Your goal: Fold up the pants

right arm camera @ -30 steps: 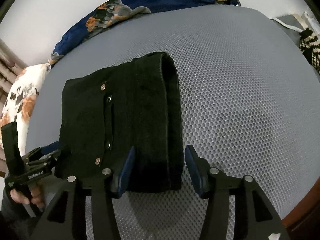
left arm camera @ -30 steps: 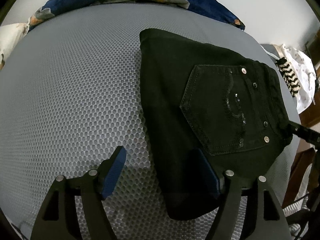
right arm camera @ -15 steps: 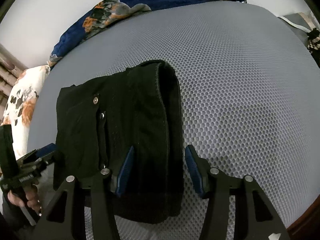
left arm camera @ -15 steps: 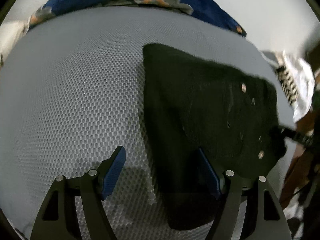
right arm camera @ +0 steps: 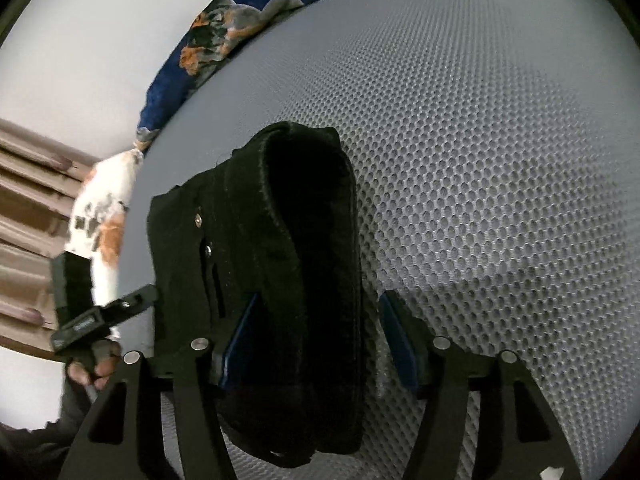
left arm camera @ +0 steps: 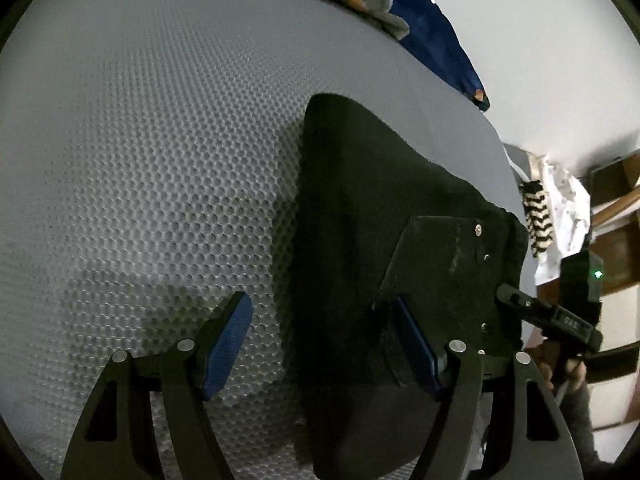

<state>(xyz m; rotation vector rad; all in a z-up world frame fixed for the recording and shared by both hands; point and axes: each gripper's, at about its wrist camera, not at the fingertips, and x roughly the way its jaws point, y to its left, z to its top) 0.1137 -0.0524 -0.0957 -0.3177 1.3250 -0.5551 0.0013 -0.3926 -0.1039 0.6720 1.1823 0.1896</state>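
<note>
The black pants (left arm camera: 360, 240) are folded into a thick bundle with the studded back pocket (left arm camera: 448, 264) on top, raised off the grey mesh mattress (left arm camera: 140, 160). My left gripper (left arm camera: 324, 344) is open, its jaws wide, the pants' edge draped over its right finger (left arm camera: 416, 344). In the right wrist view the bundle (right arm camera: 288, 280) hangs between the open jaws of my right gripper (right arm camera: 316, 336), resting over its left finger (right arm camera: 236, 332). Each gripper shows at the far side of the other's view: the right one (left arm camera: 548, 316), the left one (right arm camera: 104, 312).
A blue floral blanket (left arm camera: 400, 12) lies bunched at the mattress's far edge by the white wall. A white patterned pillow (right arm camera: 104, 208) sits at the left. Clothes and wooden furniture (left arm camera: 560, 216) stand beyond the right edge.
The folded pants have come up off the mattress and closer to both cameras, carried on the inner fingers. Both views tilted. The jaws stayed wide.
</note>
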